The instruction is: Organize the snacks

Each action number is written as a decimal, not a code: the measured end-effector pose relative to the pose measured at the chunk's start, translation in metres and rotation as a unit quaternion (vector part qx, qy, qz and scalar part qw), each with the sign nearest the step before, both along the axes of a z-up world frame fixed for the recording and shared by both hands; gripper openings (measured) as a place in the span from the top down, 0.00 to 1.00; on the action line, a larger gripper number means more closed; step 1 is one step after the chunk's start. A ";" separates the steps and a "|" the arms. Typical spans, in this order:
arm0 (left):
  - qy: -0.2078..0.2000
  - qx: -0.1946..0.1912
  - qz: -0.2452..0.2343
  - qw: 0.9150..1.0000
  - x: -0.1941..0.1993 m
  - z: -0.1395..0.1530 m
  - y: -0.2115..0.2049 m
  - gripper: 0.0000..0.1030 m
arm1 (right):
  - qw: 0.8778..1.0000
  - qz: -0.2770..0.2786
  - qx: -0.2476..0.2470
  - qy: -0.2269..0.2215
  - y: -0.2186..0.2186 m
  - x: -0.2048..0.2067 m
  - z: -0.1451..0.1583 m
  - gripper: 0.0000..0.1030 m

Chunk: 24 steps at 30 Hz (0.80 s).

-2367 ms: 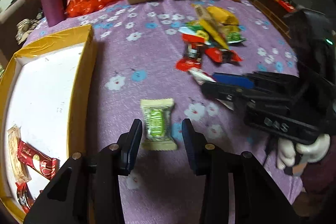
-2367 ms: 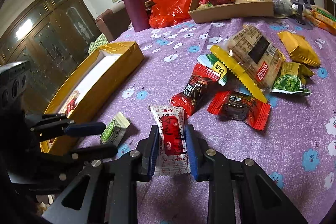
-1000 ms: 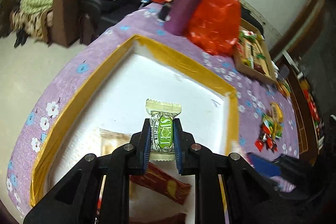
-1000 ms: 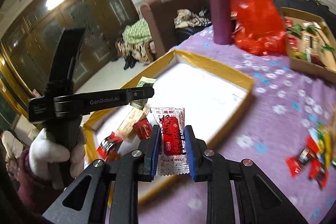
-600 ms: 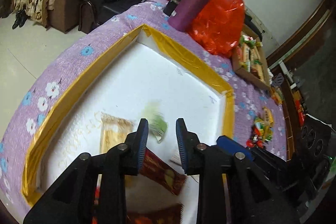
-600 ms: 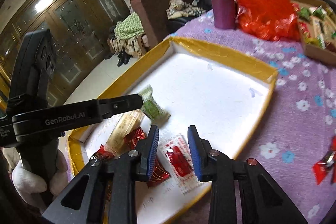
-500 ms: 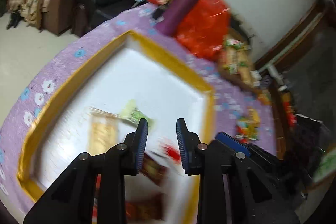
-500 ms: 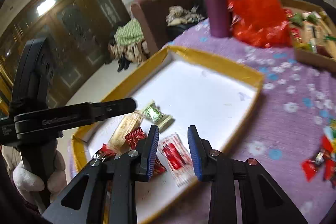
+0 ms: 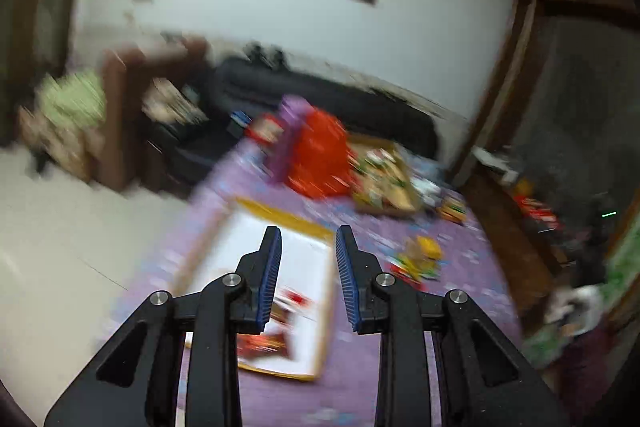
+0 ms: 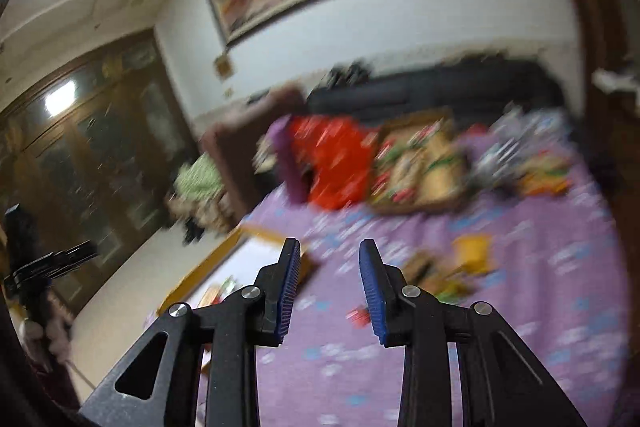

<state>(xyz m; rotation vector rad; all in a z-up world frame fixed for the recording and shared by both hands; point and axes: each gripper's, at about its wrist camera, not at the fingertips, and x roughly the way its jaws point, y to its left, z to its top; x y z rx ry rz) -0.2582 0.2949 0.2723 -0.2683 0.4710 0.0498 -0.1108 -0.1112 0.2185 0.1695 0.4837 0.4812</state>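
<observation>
You are holding both the left gripper and right gripper spread and empty above the yellow-rimmed tray, whose red snack packets are showing only from the left wrist, blurred.

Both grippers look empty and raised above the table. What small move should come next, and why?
Probably lower the right gripper toward the loose snacks on the purple cloth. Both it and the left gripper are open and empty, and snacks still lie outside the yellow-rimmed box.

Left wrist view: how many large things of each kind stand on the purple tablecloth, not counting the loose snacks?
Yellow-rimmed white box: 1
Brown cardboard box: 1
Red plastic bag: 1
Purple bottle: 1
Total: 4
The loose snacks are too blurred to count.
</observation>
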 end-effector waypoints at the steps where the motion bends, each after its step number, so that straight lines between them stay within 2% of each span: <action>1: -0.010 0.023 0.026 0.999 -0.014 0.020 0.005 0.75 | 1.000 -0.020 -0.002 -0.018 -0.018 -0.010 0.020 0.68; 4: -0.022 0.085 0.093 0.992 -0.042 0.068 0.020 0.75 | 0.991 -0.095 -0.020 -0.087 -0.072 -0.044 0.091 0.68; 5: -0.032 0.117 0.136 0.983 -0.053 0.093 0.028 0.74 | 0.989 -0.110 -0.023 -0.100 -0.081 -0.050 0.107 0.66; 6: -0.038 0.143 0.170 0.974 -0.060 0.107 0.033 0.68 | 0.984 -0.132 -0.023 -0.117 -0.097 -0.060 0.132 0.61; 7: -0.048 0.188 0.225 0.955 -0.067 0.127 0.038 0.59 | 0.980 -0.151 -0.021 -0.128 -0.109 -0.068 0.151 0.59; 8: -0.057 0.218 0.262 0.938 -0.073 0.138 0.040 0.55 | 0.975 -0.174 -0.016 -0.139 -0.125 -0.077 0.175 0.59; 9: -0.073 0.262 0.320 0.907 -0.079 0.155 0.043 0.47 | 0.971 -0.189 -0.012 -0.148 -0.135 -0.083 0.191 0.59; 10: -0.082 0.297 0.361 0.880 -0.081 0.167 0.045 0.36 | 0.966 -0.203 -0.010 -0.157 -0.145 -0.090 0.210 0.59; 11: -0.084 0.330 0.394 0.854 -0.082 0.179 0.048 0.30 | 0.961 -0.222 -0.011 -0.164 -0.155 -0.097 0.227 0.59; 12: -0.085 0.337 0.402 0.847 -0.082 0.185 0.051 0.24 | 0.958 -0.234 -0.012 -0.166 -0.160 -0.100 0.238 0.59; 13: -0.088 0.327 0.396 0.853 -0.081 0.192 0.056 0.24 | 0.956 -0.241 -0.017 -0.164 -0.165 -0.103 0.248 0.58; 15: -0.092 0.286 0.371 0.879 -0.078 0.194 0.063 0.24 | 0.957 -0.244 -0.035 -0.155 -0.163 -0.100 0.253 0.54; 16: -0.093 0.271 0.353 0.891 -0.075 0.191 0.064 0.24 | 0.957 -0.244 -0.041 -0.152 -0.158 -0.095 0.249 0.52; 17: -0.095 0.251 0.324 0.907 -0.067 0.183 0.061 0.24 | 0.959 -0.235 -0.044 -0.149 -0.149 -0.088 0.239 0.51; 19: -0.083 0.240 0.270 0.929 -0.045 0.159 0.048 0.23 | 0.965 -0.217 -0.046 -0.138 -0.140 -0.075 0.217 0.44; 21: -0.074 0.226 0.213 0.948 -0.022 0.134 0.025 0.23 | 0.974 -0.193 -0.056 -0.103 -0.125 -0.052 0.178 0.44; 23: -0.058 0.188 0.129 0.972 0.008 0.103 -0.005 0.23 | 0.983 -0.161 -0.062 -0.058 -0.107 -0.025 0.130 0.44; 24: -0.049 0.171 0.095 0.979 0.021 0.089 -0.017 0.23 | 0.986 -0.151 -0.064 -0.042 -0.099 -0.014 0.110 0.44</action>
